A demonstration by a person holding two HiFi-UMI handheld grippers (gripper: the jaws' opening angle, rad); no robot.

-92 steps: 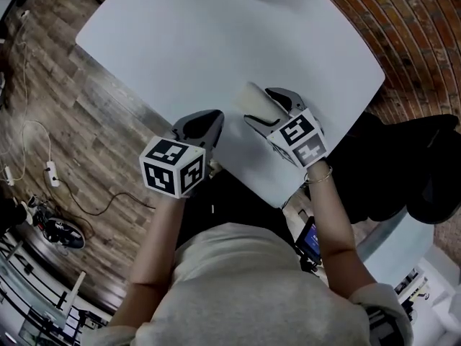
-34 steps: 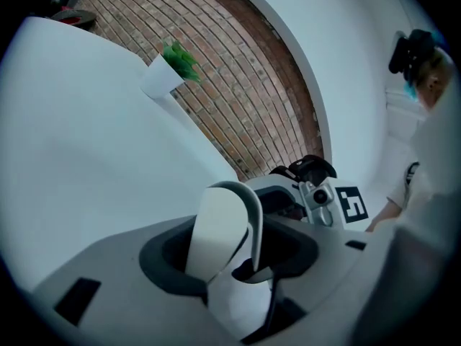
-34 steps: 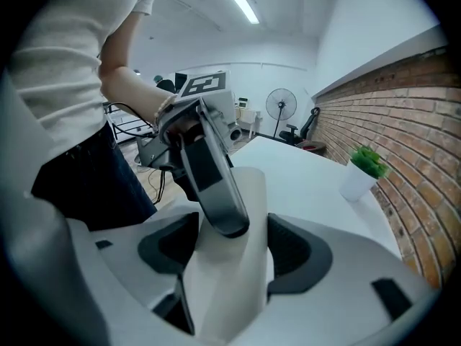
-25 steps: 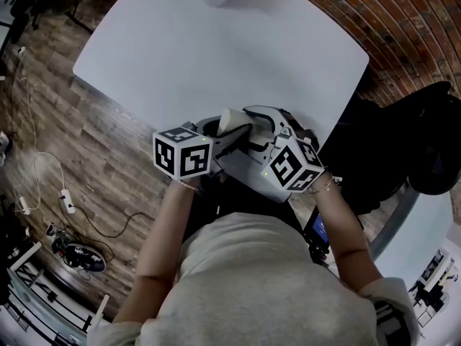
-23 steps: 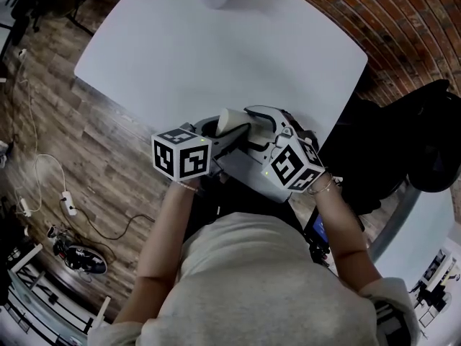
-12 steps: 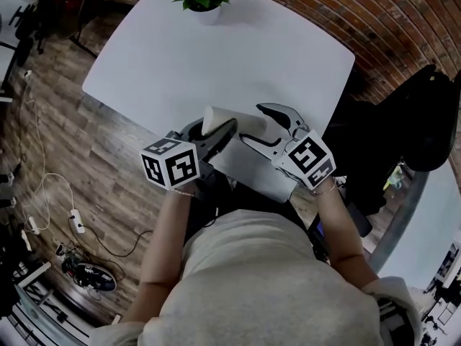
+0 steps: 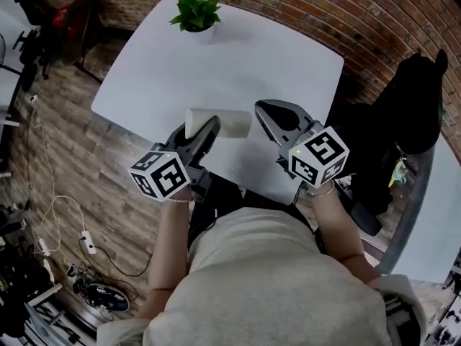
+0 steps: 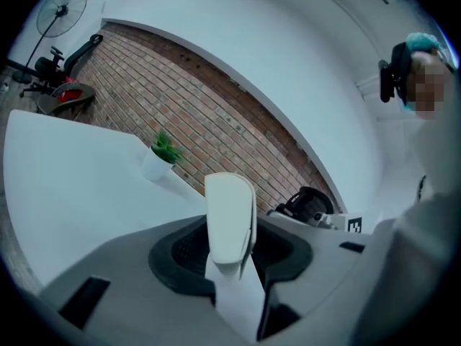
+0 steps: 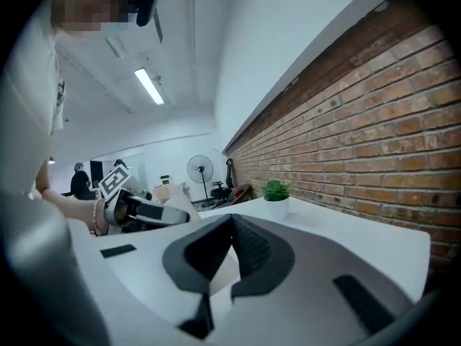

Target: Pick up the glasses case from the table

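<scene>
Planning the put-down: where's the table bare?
Bare: all the table from the potted plant at the far edge to the near edge. Crowded: over the near edge, where the left gripper holds the glasses case beside the right gripper.

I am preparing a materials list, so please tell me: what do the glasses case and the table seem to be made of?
Glasses case: probably hard plastic or stiff leatherette, cream, with a matte finish. The signs are its smooth rounded edges and lack of shine.
Table: probably painted or laminated board, white and matte. The signs are its flat, even surface with no grain and its thin rounded edge.
</scene>
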